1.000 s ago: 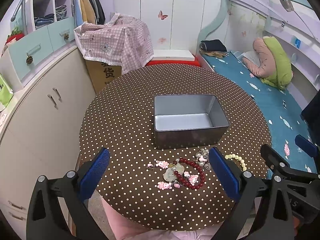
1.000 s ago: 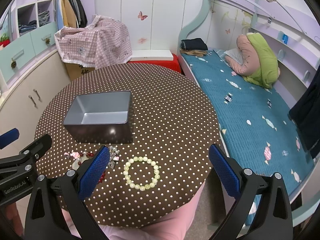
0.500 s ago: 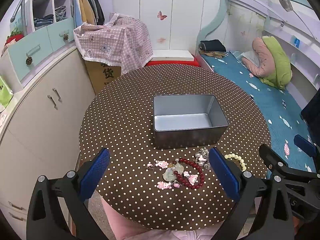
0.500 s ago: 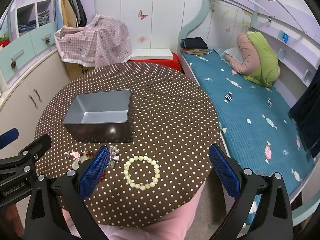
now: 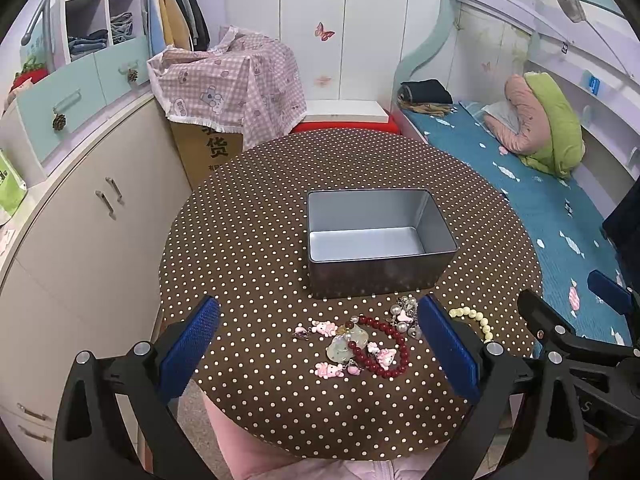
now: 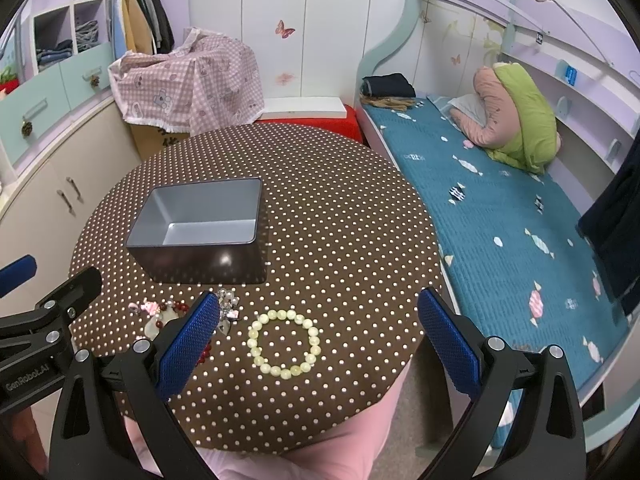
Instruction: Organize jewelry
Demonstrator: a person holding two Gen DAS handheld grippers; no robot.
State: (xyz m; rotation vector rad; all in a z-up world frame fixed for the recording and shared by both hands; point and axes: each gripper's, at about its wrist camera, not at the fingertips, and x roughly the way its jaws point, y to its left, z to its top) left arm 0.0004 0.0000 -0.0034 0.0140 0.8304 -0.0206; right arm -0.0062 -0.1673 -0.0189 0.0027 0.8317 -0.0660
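Jewelry sits near you on the table (image 6: 360, 216): pale bracelet (image 6: 285, 343) right, red bracelet (image 5: 382, 346) and charms (image 5: 332, 350) left. Both sets of jaws are spread wide, holding nothing. Bring your right gripper (image 6: 318, 338) down, pinch one bead edge, then lift clear to the empty tin (image 5: 376, 240) beyond. Your left gripper (image 5: 318, 340) hovers.

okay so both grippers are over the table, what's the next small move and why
Probably lower the right gripper onto the pale green bead bracelet. It lies flat and alone between the open fingers, clear of the tangled pile, and the metal tin is empty, so nothing is sorted yet.
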